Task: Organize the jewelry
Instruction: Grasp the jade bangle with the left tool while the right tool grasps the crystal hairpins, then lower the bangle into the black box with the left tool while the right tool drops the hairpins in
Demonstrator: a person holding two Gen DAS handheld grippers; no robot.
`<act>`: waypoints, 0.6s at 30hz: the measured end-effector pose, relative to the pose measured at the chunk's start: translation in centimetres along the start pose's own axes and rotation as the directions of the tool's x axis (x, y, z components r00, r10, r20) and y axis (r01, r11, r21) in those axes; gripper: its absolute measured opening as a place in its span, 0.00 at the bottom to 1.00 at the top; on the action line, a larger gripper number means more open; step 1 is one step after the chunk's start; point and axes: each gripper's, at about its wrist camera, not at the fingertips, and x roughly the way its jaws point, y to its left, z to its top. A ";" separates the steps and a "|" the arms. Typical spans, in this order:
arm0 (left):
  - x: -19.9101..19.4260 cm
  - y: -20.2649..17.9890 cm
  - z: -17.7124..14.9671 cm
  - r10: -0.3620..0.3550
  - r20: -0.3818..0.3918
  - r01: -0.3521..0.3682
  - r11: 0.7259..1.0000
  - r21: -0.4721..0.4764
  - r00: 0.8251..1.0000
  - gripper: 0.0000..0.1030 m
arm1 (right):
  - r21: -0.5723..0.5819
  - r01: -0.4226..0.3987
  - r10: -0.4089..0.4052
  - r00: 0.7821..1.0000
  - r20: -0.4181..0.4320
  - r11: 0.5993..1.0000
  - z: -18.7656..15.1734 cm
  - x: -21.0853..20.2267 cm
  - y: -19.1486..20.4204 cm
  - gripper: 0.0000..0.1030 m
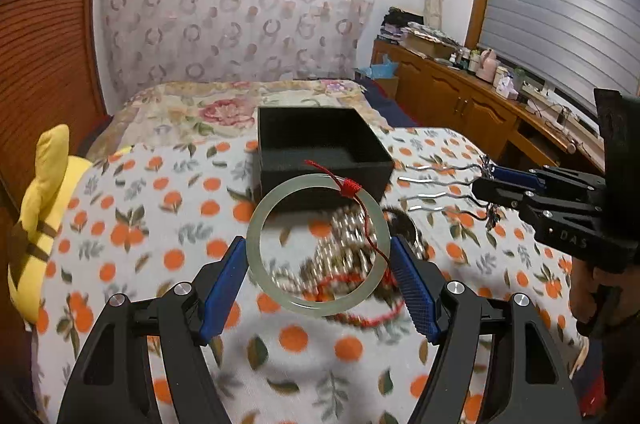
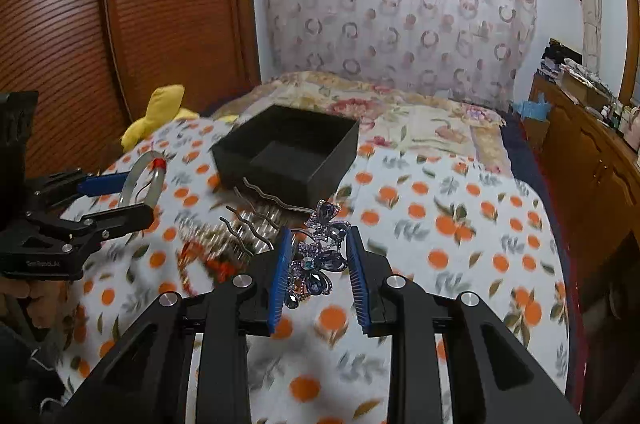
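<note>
Left wrist view: left claw (image 1: 318, 260) spread wide, pads clamping bangle (image 1: 318, 250) by outer rim, above blanket (image 1: 132, 207). Red cord (image 1: 352, 189) tied on bangle. Box (image 1: 320, 147) beyond, open. Blurred bead pile (image 1: 344, 248) beneath.

Right wrist view: right claw (image 2: 320, 274) partly closed on hair comb (image 2: 316, 256); prongs point toward box (image 2: 286, 153).

Pale green jade bangle (image 1: 318, 246) with red knotted cord, held upright above the bed, purple rhinestone hair comb (image 2: 320, 260) with wavy silver prongs, lifted too, open black square box (image 1: 322, 153) on the orange-print blanket, blurred heap of silver and red beads (image 1: 340, 256) beside it
</note>
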 end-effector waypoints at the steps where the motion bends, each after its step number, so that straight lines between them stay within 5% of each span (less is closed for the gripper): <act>1: 0.2 0.2 0.5 0.004 0.003 -0.004 1.000 -0.003 1.000 0.67 | 0.001 -0.003 0.003 1.000 0.009 1.000 0.5 0.4 -0.3 0.30; 9: 3.2 1.6 4.5 0.031 -0.002 -0.031 1.000 -0.003 1.000 0.67 | 0.009 -0.020 0.020 0.999 0.042 1.000 4.3 3.5 -2.5 0.30; 18: 6.2 3.3 7.8 0.041 -0.010 -0.041 0.999 -0.019 0.999 0.67 | -0.032 -0.101 0.100 0.995 -0.021 0.994 7.0 9.6 -1.6 0.30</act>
